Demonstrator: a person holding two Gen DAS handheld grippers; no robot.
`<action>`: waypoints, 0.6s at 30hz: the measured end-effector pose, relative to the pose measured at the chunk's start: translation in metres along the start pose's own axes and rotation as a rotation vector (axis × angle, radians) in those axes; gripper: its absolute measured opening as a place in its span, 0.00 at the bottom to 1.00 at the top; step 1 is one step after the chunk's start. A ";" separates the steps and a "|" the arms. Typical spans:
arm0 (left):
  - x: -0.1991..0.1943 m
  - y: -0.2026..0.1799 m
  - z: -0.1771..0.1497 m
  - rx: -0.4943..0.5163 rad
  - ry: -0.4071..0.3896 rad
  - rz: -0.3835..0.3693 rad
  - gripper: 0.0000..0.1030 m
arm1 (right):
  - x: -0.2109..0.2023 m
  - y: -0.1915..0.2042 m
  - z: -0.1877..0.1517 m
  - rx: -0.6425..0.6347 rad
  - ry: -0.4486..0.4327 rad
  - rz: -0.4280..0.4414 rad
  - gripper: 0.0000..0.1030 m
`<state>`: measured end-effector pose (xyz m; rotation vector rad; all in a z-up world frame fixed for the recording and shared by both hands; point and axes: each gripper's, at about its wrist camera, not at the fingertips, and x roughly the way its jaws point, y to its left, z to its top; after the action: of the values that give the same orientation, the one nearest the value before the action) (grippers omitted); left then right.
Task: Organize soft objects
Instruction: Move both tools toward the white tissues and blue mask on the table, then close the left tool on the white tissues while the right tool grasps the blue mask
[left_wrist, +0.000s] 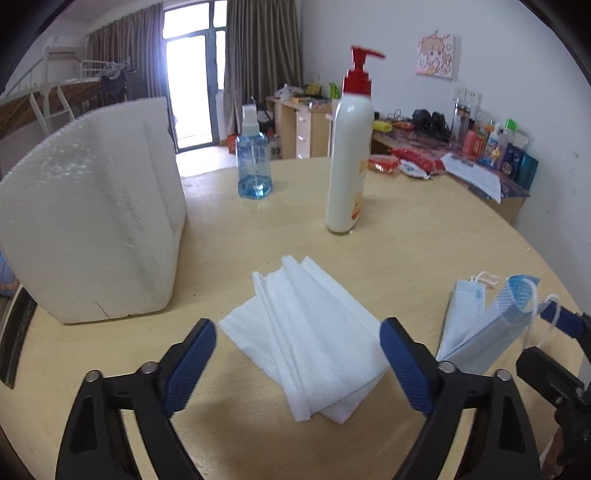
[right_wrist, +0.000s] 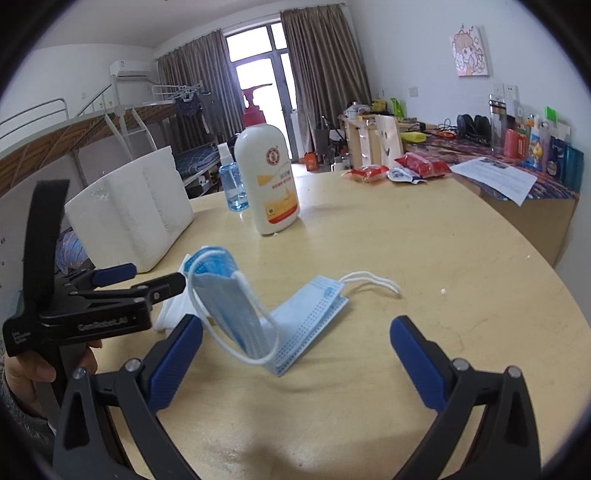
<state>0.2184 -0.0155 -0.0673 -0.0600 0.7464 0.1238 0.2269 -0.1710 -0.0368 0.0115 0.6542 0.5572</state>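
The left gripper (left_wrist: 298, 341) is standing with its blue-padded jaws spread wide and nothing clamped, the folded white paper towel (left_wrist: 310, 343) lying flat on the round pale wooden table (left_wrist: 424, 236) between and under the fingers; whether a pad is brushing the towel's edge cannot be told. The right gripper (right_wrist: 297, 347) is likewise hanging released, jaws wide, holding nothing. The pale blue pleated face mask (right_wrist: 280, 317) is sitting just ahead of it on the table, bent in two so that one half is standing up and the other is lying flat, its white ear loops trailing out.

From the right wrist view, most of the towel is hidden behind the left gripper's black body, only a white corner (right_wrist: 171, 310) showing. A hand (right_wrist: 33, 369) gripping that tool is cut off at the picture's edge. From the left wrist view, the right gripper is showing only as a blue tip and black frame at the right edge, partly behind the mask (left_wrist: 484, 325).

Counted: one towel, one mask, two bottles and one foam block. The bottles are a tall white pump bottle with a red top (left_wrist: 351, 155) and a small clear blue spray bottle (left_wrist: 254, 162), the latter half hidden behind the former in the right wrist view. The white foam block (left_wrist: 96, 221) is standing at the table's left, its far side out of sight.
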 end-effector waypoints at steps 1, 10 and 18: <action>0.003 0.000 0.001 0.000 0.013 -0.004 0.83 | 0.001 0.000 0.000 -0.002 0.003 0.001 1.00; 0.021 -0.003 0.004 0.013 0.084 -0.015 0.66 | 0.010 -0.001 0.001 -0.011 0.026 0.009 1.00; 0.033 -0.004 0.000 0.027 0.143 -0.023 0.54 | 0.015 -0.003 0.002 -0.019 0.041 0.015 1.00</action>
<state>0.2434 -0.0161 -0.0898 -0.0524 0.8893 0.0883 0.2394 -0.1662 -0.0443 -0.0129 0.6894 0.5798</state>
